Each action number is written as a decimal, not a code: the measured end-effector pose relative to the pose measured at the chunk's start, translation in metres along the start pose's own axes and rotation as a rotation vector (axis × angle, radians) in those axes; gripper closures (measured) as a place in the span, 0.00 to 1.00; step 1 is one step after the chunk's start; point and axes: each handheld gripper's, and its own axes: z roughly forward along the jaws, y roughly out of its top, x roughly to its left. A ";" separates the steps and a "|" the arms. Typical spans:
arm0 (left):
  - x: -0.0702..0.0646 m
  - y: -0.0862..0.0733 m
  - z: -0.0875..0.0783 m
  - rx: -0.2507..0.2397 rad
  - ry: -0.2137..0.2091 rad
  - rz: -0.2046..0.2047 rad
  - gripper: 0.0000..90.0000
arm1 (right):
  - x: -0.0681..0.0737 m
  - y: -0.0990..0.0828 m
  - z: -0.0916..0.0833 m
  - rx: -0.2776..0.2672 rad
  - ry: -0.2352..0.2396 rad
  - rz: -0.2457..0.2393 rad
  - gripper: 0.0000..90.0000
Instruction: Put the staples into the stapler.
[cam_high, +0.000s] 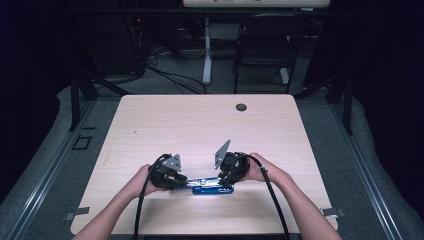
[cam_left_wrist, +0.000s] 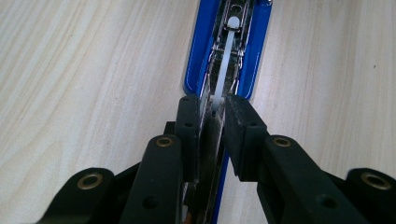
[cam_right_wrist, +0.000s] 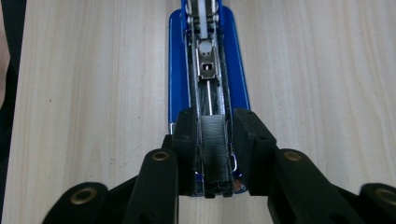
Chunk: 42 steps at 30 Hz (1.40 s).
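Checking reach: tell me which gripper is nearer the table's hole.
Right. The right gripper is at the stapler end nearer the hole; the left gripper is at the other end, farther off.

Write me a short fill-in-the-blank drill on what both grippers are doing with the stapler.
1. The stapler has a base coloured ____.
2. The stapler lies on a table made of pale ____.
3. The left gripper is shut on the stapler's opened ____ rail, where a white rod runs.
4. The right gripper has a strip of ____ between its pads.

Missing words: blue; wood; metal; staples
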 end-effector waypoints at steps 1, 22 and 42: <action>0.000 0.000 0.000 -0.001 0.001 0.000 0.84 | -0.001 0.000 -0.001 -0.012 -0.004 0.014 0.78; -0.001 -0.007 -0.007 0.008 0.023 -0.007 0.83 | 0.003 0.007 0.003 -0.048 -0.130 0.267 0.74; 0.002 -0.012 -0.010 0.009 0.017 -0.020 0.83 | 0.001 0.008 0.007 -0.040 -0.144 0.354 0.74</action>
